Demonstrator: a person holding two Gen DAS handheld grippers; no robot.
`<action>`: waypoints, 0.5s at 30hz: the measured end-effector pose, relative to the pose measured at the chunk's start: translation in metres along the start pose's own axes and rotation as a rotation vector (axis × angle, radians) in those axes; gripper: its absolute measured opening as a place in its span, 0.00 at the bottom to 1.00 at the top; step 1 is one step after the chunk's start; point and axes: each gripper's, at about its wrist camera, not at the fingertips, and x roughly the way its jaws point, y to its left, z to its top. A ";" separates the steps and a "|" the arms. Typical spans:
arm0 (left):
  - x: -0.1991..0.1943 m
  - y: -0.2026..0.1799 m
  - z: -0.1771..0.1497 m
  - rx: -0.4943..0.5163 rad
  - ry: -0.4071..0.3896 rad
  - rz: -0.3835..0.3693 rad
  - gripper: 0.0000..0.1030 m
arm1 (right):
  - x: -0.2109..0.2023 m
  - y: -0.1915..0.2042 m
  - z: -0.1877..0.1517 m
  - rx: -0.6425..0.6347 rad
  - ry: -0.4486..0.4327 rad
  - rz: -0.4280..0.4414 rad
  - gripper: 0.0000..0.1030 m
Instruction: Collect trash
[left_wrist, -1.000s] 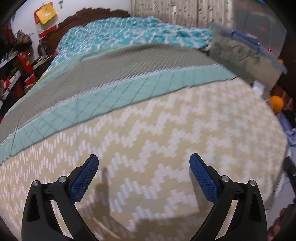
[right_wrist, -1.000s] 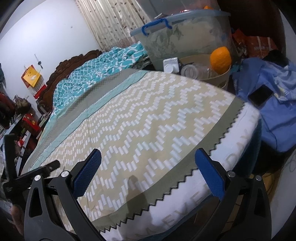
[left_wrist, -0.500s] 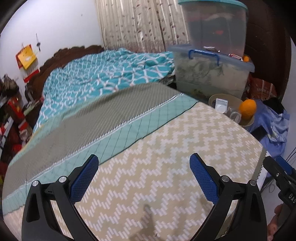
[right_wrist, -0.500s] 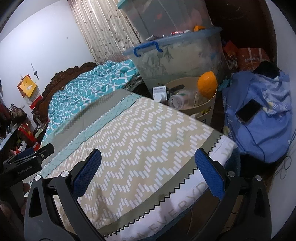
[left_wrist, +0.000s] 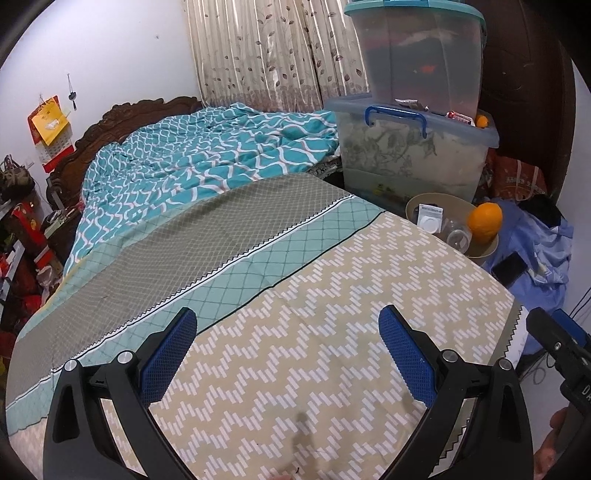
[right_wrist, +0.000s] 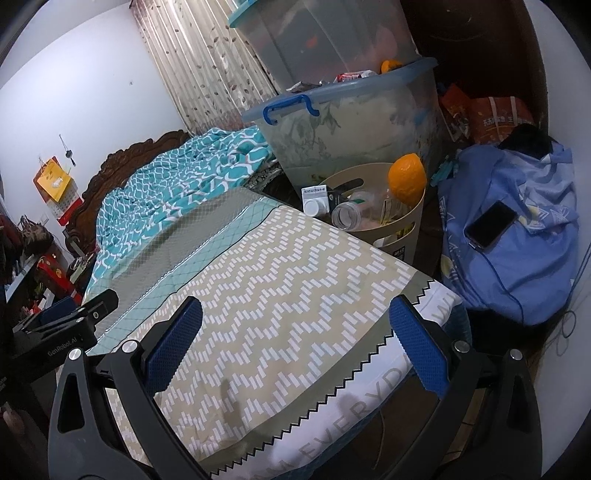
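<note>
**Both grippers lifted clear of the bed; bin already loaded, nothing left in hand**

Task's thing: the beige waste bin (right_wrist: 400, 236) sits on the floor just beside the far corner of the bed (right_wrist: 280, 280), against the lower clear storage tub (right_wrist: 354, 125). Inside it: an orange (right_wrist: 406, 179) propped at the rim, a clear plastic bottle (right_wrist: 347, 214) lying on its side, a white boxed item (right_wrist: 314, 201). No loose trash visible on the zigzag bedspread in either view.

Change over the last second: a second ago the left camera was close over the bedspread, the fabric filling its frame. Now both views have risen and pulled back, so the bin, the tubs and the blue bag (right_wrist: 517, 236) with a dark phone (right_wrist: 489, 223) on top all sit inside the frame. The bin has shifted from frame edge toward mid-frame in the left view.

Left gripper (left_wrist: 288, 354): jaws spread wide, nothing between the blue pads. Right gripper (right_wrist: 295, 345): likewise wide apart, empty. Both hover over the near end of the bed, well apart from the bin.

Judgement: reads as a withdrawal after a drop, or a scan for any remaining item. With the bedspread bare, collection looks nearly or fully done.
</note>
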 end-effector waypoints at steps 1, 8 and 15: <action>-0.001 0.000 -0.001 0.002 0.001 0.001 0.92 | 0.000 0.000 0.000 -0.001 0.000 0.001 0.97; -0.007 -0.003 -0.007 0.028 -0.010 0.033 0.92 | -0.006 0.003 0.000 0.006 0.001 0.005 0.97; -0.015 -0.005 -0.010 0.036 -0.006 0.030 0.92 | -0.014 0.010 -0.002 0.002 -0.014 0.007 0.97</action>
